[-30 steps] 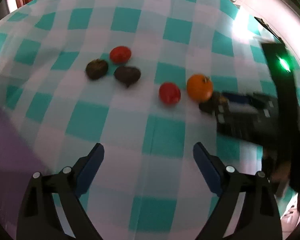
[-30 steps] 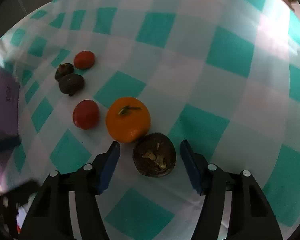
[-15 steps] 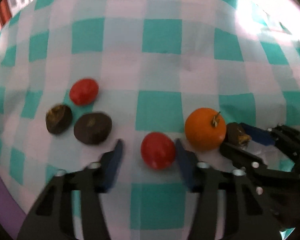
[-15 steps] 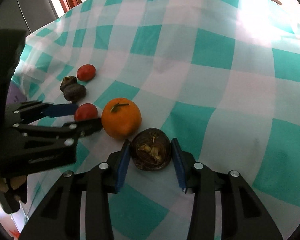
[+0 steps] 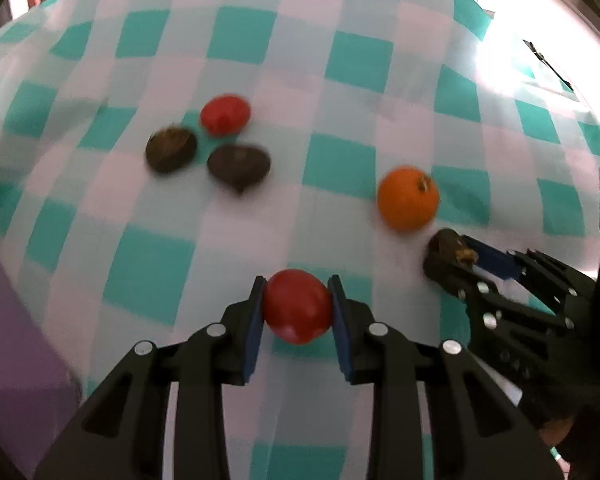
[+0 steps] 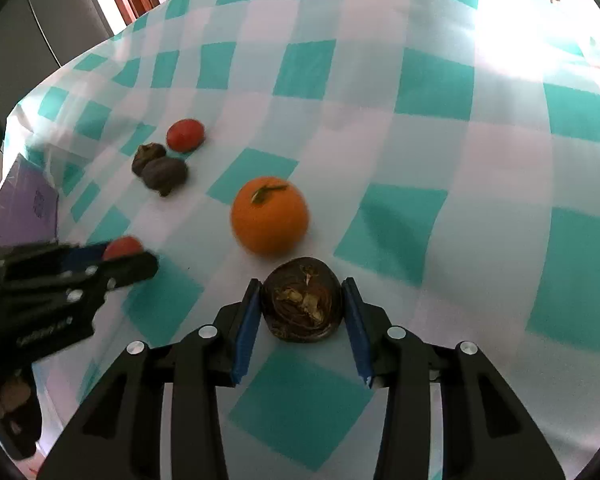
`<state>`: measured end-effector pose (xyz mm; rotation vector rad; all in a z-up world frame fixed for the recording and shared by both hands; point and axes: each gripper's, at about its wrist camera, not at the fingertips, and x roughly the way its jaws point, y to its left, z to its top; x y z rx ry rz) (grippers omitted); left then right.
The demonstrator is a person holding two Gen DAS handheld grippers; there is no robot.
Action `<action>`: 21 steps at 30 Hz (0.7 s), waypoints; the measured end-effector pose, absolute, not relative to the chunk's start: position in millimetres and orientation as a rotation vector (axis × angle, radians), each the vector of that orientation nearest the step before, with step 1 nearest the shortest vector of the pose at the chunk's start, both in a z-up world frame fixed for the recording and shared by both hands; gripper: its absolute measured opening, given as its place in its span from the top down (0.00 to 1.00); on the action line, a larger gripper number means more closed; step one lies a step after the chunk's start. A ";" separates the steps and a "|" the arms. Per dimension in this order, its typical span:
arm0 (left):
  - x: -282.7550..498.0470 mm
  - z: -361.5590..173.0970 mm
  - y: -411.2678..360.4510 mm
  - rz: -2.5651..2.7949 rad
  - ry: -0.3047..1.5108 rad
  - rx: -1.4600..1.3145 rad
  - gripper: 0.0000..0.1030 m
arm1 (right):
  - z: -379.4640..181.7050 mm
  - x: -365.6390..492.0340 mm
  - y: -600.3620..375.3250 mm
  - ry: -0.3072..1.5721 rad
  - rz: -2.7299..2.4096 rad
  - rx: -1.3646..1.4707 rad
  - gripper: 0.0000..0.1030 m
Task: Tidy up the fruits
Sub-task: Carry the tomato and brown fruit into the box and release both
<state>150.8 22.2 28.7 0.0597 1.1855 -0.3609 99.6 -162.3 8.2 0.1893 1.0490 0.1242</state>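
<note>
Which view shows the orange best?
The right wrist view: the orange sits near centre, large, its stem leaf visible. The left wrist view shows it smaller and blurrier, off to the right beyond the right gripper.

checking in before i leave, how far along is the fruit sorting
Early. Nothing looks finished: no container is in view. In hand: the left gripper is shut on a red tomato, and the right gripper has just closed on a dark brown fruit. Left on the checked cloth: the orange, another tomato and two dark fruits.
</note>
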 end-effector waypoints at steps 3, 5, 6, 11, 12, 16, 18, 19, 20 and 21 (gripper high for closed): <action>138.8 32.3 34.7 -0.379 1.262 -0.042 0.70 | 13.7 90.4 -155.7 1.086 0.124 0.223 0.60; 126.8 35.8 41.3 -0.375 1.291 -0.067 0.70 | 15.0 86.7 -149.1 1.115 0.119 0.235 0.60; 105.8 36.0 37.6 -0.379 1.292 -0.046 0.70 | 16.8 84.6 -145.8 1.130 0.118 0.233 0.60; 78.3 69.2 41.0 -0.427 1.307 0.061 0.70 | 52.9 59.9 -131.2 1.167 0.087 0.228 0.60; 71.5 79.6 42.9 -0.434 1.300 0.076 0.70 | 63.4 53.5 -128.5 1.162 0.085 0.229 0.60; 42.0 117.6 43.7 -0.461 1.230 0.176 0.70 | 109.1 29.0 -113.9 1.135 0.074 0.187 0.60; 26.1 138.4 46.9 -0.483 1.176 0.220 0.70 | 136.2 13.8 -106.6 1.103 0.058 0.170 0.60; 20.8 145.9 48.3 -0.491 1.155 0.232 0.70 | 145.8 9.2 -104.6 1.092 0.055 0.165 0.60; 13.9 157.1 50.0 -0.502 1.128 0.240 0.70 | 161.5 0.2 -100.2 1.077 0.049 0.156 0.60; 7.9 168.9 52.4 -0.510 1.102 0.238 0.70 | 172.0 -5.2 -97.5 1.066 0.048 0.150 0.60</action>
